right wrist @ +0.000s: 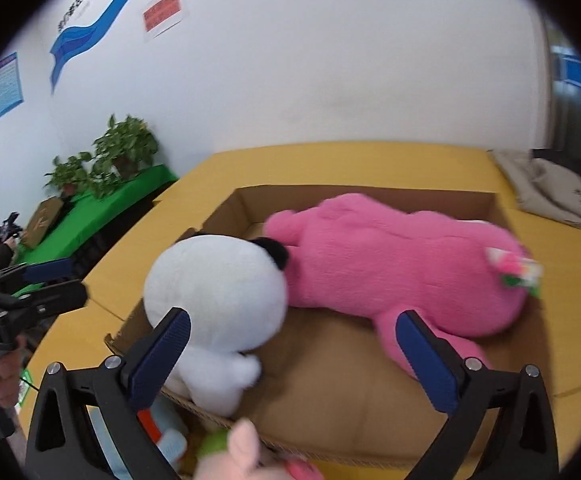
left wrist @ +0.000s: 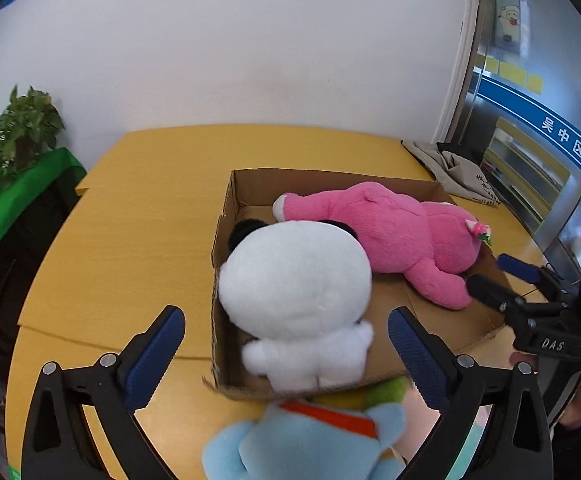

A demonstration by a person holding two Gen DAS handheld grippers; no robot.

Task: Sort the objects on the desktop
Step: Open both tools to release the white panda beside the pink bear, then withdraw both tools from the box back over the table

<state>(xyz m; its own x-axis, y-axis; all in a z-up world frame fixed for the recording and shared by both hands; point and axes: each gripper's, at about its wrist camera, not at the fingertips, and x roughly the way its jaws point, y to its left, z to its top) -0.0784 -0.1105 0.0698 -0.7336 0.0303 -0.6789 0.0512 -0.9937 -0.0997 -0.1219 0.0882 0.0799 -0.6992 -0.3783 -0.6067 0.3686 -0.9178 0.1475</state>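
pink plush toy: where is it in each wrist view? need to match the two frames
Left wrist: pink plush toy lies right of centre, in the far right part of the cardboard box, behind the white plush toy.
Right wrist: pink plush toy fills the centre-right, across the box's far half.
Shared landmark: the white plush toy at the box's near-left corner.

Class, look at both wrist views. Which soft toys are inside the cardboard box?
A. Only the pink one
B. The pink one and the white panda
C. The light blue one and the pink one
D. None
B: the pink plush toy lies across the cardboard box and the white panda plush sits at its near wall; the light blue plush is outside.
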